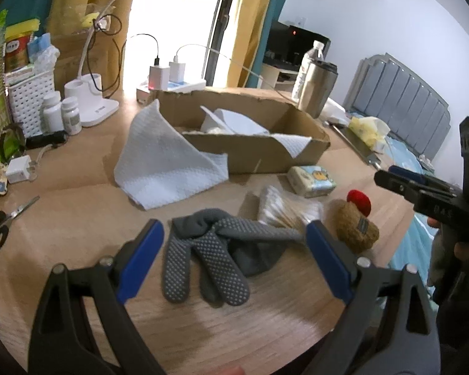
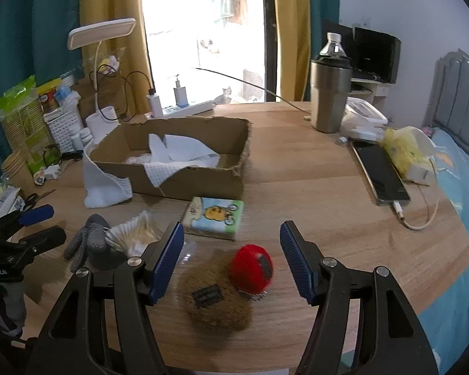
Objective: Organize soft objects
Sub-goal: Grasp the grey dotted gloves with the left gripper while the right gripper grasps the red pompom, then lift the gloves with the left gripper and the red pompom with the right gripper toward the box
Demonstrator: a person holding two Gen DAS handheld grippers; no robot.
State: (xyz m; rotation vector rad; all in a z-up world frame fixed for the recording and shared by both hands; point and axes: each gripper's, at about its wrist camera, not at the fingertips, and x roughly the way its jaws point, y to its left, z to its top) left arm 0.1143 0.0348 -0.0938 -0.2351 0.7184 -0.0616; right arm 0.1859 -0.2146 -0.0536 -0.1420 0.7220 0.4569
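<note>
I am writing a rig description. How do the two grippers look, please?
Both the left gripper and the right gripper have black plastic arms with triangular cut-outs, silver pivot pins and blue ribbed finger pads.

Black tool, blue ribbed pads, silver screws

Grey dotted gloves, red-capped brown plush

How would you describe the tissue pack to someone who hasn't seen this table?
Find the open cardboard box in the middle of the wooden table. Just in front of its near wall lies a small flat tissue pack. Unlike the fuzzy brown plush and grey gloves nearby, it is rectangular, with a yellow cartoon print.
</note>
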